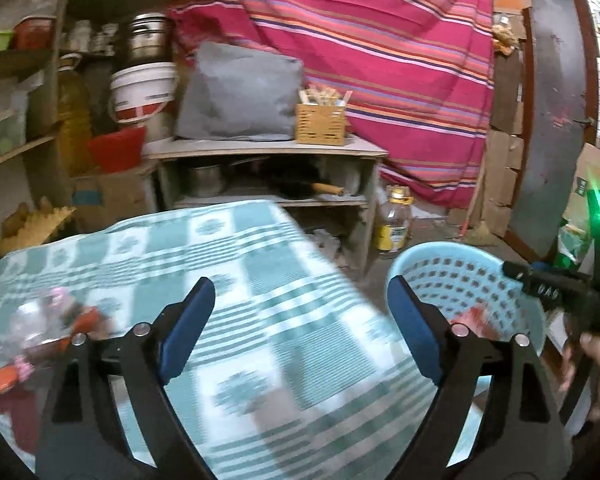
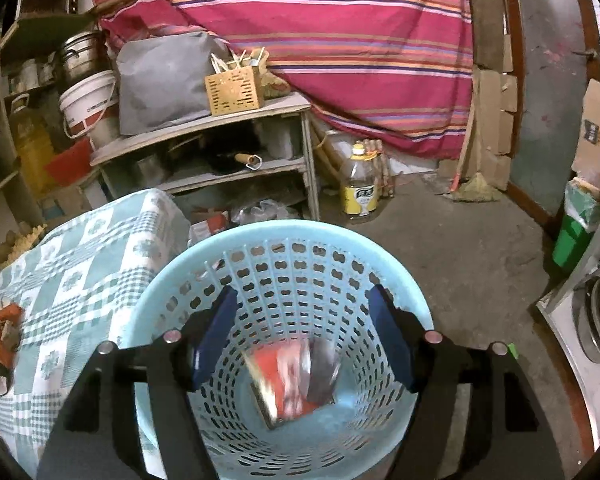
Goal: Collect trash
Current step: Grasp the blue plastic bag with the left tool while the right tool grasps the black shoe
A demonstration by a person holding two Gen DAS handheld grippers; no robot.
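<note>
We saw right hand-held gripper (image 2: 304,336) spread wide above light-blue basket (image 2: 260,236), nothing between its pads. Red-and-silver wrapper (image 2: 296,380) lay blurred at basket's bottom — loose, touching no pad. Left hand-held gripper (image 1: 300,332) also spread, empty, over checked green cloth (image 1: 260,280) on table just left of basket. More trash (image 1: 48,336) — clear plastic, orange scraps — sat on cloth well left of basket.

Red-silver wrapper (image 2: 290,380) lies crumpled at bottom of light blue perforated basket (image 2: 284,236); more wrappers (image 1: 52,332) on checked surface.
</note>
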